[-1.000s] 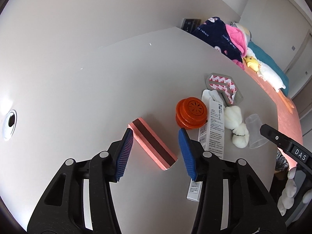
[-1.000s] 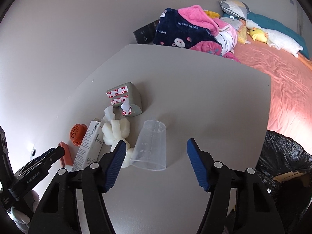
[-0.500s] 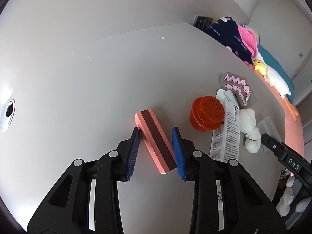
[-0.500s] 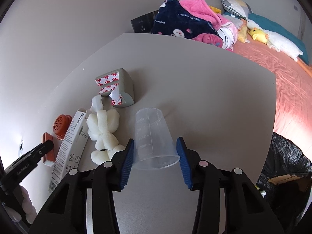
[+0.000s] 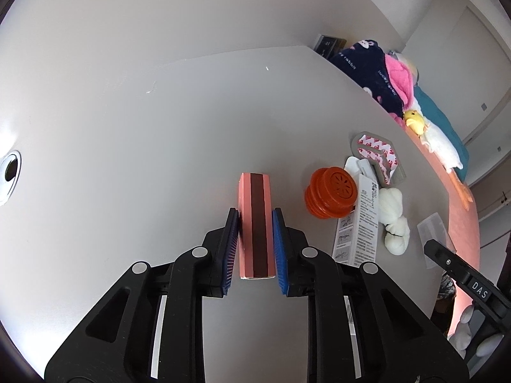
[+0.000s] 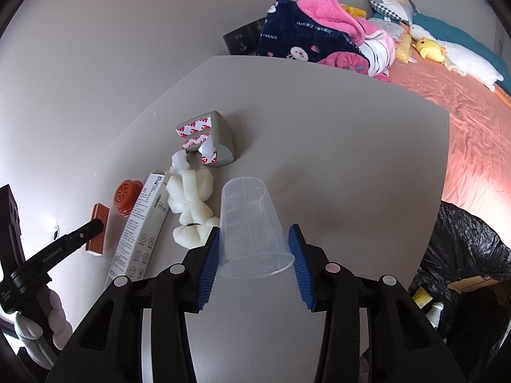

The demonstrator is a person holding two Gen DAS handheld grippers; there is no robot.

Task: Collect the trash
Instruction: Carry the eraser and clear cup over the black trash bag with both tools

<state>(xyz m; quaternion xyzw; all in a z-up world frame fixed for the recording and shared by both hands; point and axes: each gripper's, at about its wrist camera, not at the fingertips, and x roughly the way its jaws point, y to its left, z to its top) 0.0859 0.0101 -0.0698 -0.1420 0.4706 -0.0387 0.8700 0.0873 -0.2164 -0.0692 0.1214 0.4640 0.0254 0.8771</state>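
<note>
The flat pink box with a dark brown stripe (image 5: 255, 223) sits on the grey counter (image 5: 159, 159) pinched by the left tongs (image 5: 254, 247), the clear plastic measuring cup (image 6: 252, 226) squeezed by the right tongs (image 6: 255, 265) — lift gently, that cup could buckle!

Left jaws closed on pink box (image 5: 256, 223), right jaws on cup (image 6: 252, 226)

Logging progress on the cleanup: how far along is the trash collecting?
Early. The black trash bag already holds some items. In hand: left gripper clamps the pink-and-brown box; right gripper clamps the clear measuring cup. Orange cap, white carton, foam remain.
</note>
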